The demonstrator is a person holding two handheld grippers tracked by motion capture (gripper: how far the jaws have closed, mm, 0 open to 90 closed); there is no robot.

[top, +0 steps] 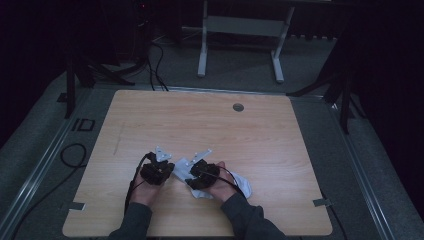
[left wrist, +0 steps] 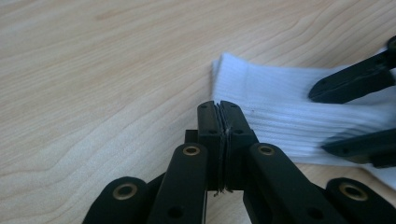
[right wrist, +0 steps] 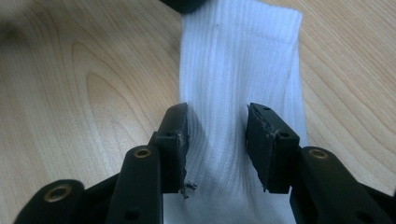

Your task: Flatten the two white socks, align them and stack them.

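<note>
A white ribbed sock (right wrist: 238, 56) lies flat on the wooden table (top: 210, 125). My right gripper (right wrist: 217, 112) is open, one jaw on each side of the sock's ribbed part, pointing along its length. My left gripper (left wrist: 219, 105) is shut, its tips right at the sock's (left wrist: 280, 107) near edge, and nothing shows between the jaws. In the high view both grippers sit close together near the front edge: left gripper (top: 159, 167), right gripper (top: 197, 172). The sock (top: 243, 186) runs under the right hand.
A round grommet hole (top: 238, 107) sits near the table's far edge. Most of the tabletop beyond and beside the hands is bare wood. White table legs (top: 202, 50) and cables (top: 157, 60) stand on the floor behind the table.
</note>
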